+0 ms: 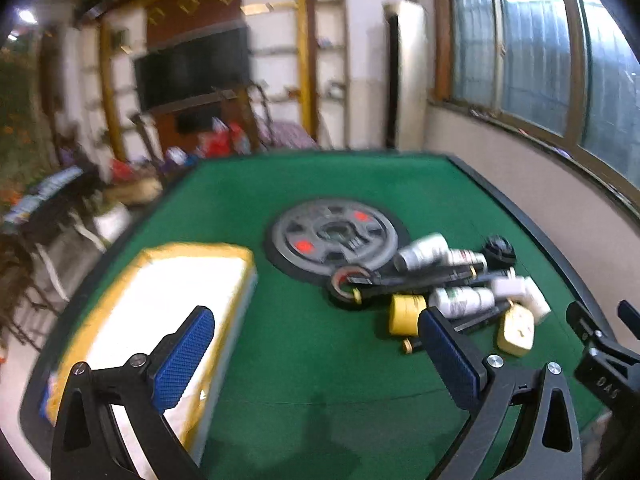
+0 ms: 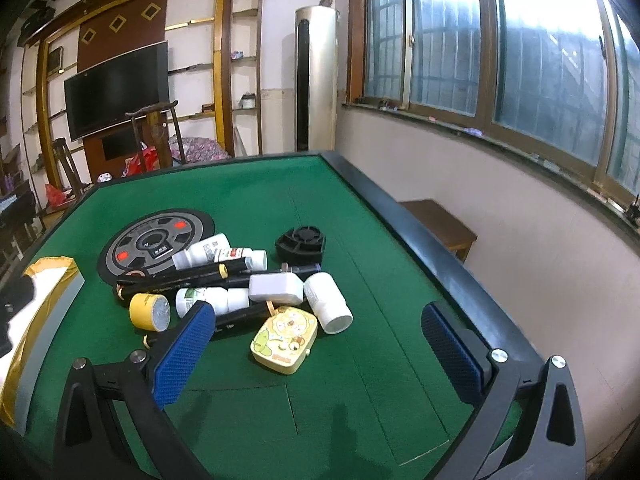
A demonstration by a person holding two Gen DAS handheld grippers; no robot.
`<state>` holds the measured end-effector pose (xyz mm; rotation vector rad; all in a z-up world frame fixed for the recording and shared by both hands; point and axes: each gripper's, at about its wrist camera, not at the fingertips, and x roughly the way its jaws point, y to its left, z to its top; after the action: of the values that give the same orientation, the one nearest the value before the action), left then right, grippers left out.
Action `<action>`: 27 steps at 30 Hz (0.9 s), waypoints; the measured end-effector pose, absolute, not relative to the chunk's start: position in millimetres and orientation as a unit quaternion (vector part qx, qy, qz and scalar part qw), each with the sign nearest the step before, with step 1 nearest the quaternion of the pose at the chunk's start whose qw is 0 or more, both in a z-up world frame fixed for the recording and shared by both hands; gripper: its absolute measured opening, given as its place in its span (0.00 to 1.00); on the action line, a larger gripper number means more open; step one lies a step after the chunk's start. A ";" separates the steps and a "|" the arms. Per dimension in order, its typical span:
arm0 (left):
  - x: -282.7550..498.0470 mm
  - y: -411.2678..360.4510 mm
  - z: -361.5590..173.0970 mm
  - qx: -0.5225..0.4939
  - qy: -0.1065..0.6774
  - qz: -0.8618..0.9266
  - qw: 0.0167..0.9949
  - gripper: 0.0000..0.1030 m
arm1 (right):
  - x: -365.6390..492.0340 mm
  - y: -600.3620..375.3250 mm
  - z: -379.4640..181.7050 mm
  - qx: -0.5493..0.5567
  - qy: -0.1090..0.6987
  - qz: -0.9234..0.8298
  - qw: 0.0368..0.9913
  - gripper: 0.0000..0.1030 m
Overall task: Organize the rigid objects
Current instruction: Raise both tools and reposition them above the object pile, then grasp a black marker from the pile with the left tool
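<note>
Hovering low over the green felt table (image 2: 280,208), the right gripper (image 2: 320,352) has its blue-padded fingers (image 2: 184,348) spread wide apart with nothing between them; they frame the lower half of the right wrist view. Above them, in the middle of that frame, lies a heap of rigid objects touching one another: a yellow cartoon-printed case (image 2: 285,338) nearest the camera, a white tub (image 2: 328,302) on its side just right of it, a white adapter (image 2: 276,289) behind, white bottles (image 2: 212,300) lying flat, long black pens (image 2: 180,278) running across the pile, and a yellow tape roll (image 2: 149,311) at the left edge of the heap. A black fan-like piece (image 2: 301,245) sits just behind the pile, and a grey round disc (image 2: 154,242) is set in the felt at centre left. In the left wrist view, which is blurred, the left gripper (image 1: 316,356) also hangs with its fingers wide apart and empty, above bare felt at the bottom of the frame. A white box with yellow edging (image 1: 160,300) fills the lower left there, while the same heap lies at centre right, near the right-hand finger.
</note>
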<state>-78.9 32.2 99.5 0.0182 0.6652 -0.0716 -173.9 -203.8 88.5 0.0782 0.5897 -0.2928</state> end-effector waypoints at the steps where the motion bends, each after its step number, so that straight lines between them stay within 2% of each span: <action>1: -67.9 37.1 92.6 0.005 0.346 -0.056 0.936 0.99 | -173.4 -208.4 85.7 0.046 0.295 -0.141 0.944 1.00; 7: -50.8 15.7 64.1 0.061 0.377 -0.128 0.915 0.99 | -168.1 -224.9 68.9 0.066 0.315 -0.130 0.938 1.00; 9: -54.2 -9.9 59.0 0.095 0.379 -0.174 0.904 0.90 | -165.1 -229.5 62.4 0.074 0.323 -0.124 0.935 1.00; 11: -57.7 -43.9 51.7 0.140 0.383 -0.219 0.886 0.77 | -163.4 -233.0 58.5 0.081 0.326 -0.121 0.934 1.00; 14: -55.5 -82.8 43.0 0.174 0.387 -0.267 0.865 0.66 | -163.4 -242.2 55.0 0.091 0.327 -0.122 0.933 1.00; 22: -19.2 -125.7 24.1 0.231 0.401 -0.265 0.846 0.65 | -171.2 -274.9 47.4 0.124 0.327 -0.140 0.926 1.00; 23: -18.9 -128.3 20.8 0.238 0.409 -0.266 0.840 0.58 | -171.4 -277.7 46.2 0.131 0.329 -0.138 0.925 1.00; 24: -19.7 -128.5 17.4 0.231 0.422 -0.276 0.832 0.46 | -170.6 -280.1 45.4 0.138 0.330 -0.135 0.924 1.00; 25: -24.0 -124.0 17.5 0.212 0.432 -0.292 0.826 0.29 | -170.2 -281.6 44.9 0.143 0.330 -0.134 0.923 1.00; 27: -31.3 -117.9 17.8 0.183 0.451 -0.317 0.814 0.21 | -169.8 -282.8 44.4 0.148 0.328 -0.131 0.924 1.00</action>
<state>-31.3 -117.9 17.8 0.3903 0.9626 -0.6761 -169.8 -282.8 44.4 0.3034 0.6741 -0.2682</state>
